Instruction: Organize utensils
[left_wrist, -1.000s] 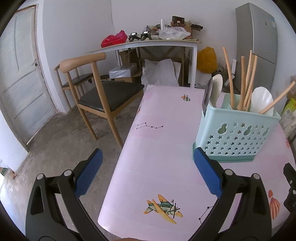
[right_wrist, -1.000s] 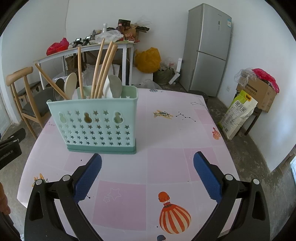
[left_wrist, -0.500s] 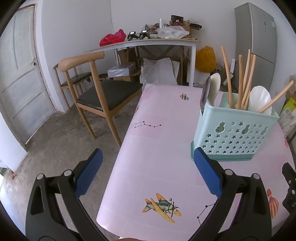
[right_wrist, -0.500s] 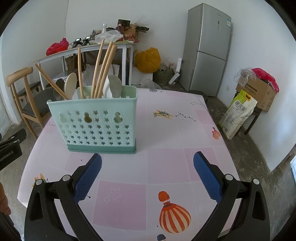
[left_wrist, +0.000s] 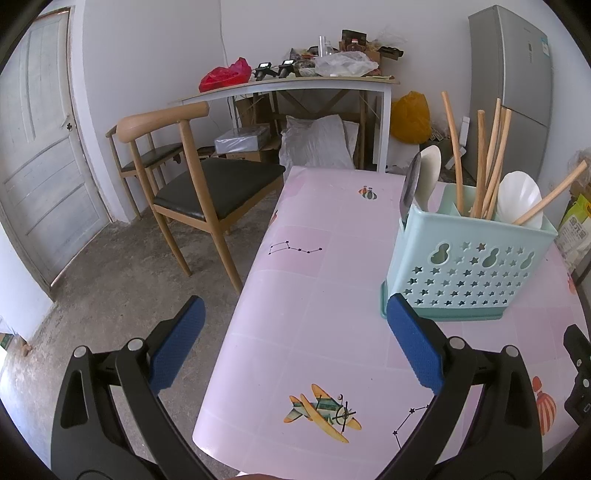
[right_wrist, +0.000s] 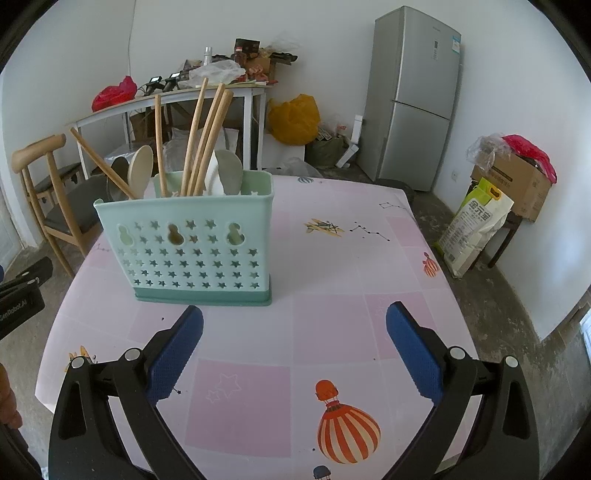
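A mint green utensil caddy (right_wrist: 192, 247) with star cut-outs stands on the pink table (right_wrist: 332, 266). It holds several wooden-handled utensils (right_wrist: 207, 136), pale spoons (right_wrist: 142, 168) and a dark blade. It also shows in the left wrist view (left_wrist: 469, 266), at the right. My right gripper (right_wrist: 294, 345) is open and empty, above the table in front of the caddy. My left gripper (left_wrist: 293, 343) is open and empty, over the table's left edge, left of the caddy.
A wooden chair (left_wrist: 192, 184) stands left of the table. A cluttered white desk (left_wrist: 295, 85) and a yellow bag (right_wrist: 293, 118) are at the back wall. A fridge (right_wrist: 413, 99) stands at the back right. A sack (right_wrist: 474, 225) and a cardboard box (right_wrist: 517, 184) are on the right.
The left gripper has drawn back a little from the caddy and table. The right gripper has hardly moved. Both stay open.
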